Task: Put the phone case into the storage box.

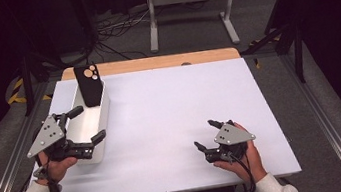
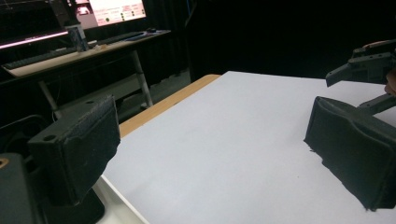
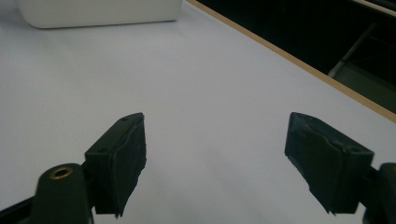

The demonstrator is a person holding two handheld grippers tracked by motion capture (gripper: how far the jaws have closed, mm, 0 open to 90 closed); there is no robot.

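We are seeing the left tongs (image 1: 86, 123) standing spread wide at the near end of a white bin (image 1: 102, 116), one jaw over the bin's opening and the other by its near right corner, gripping nothing. A black phone (image 1: 89, 84) is leaning upright against the far end of the bin, beyond the left tongs and apart from them, its camera cluster at the top. The right tongs (image 1: 206, 135) are resting on the white worktop (image 1: 170, 106), well to the right of the bin, spread and empty, pointing toward the bin. In the right gripper view we are seeing the bin's wall (image 3: 100, 11) far ahead of the jaws. In the left gripper view the right tongs (image 2: 348, 86) are showing across the worktop.
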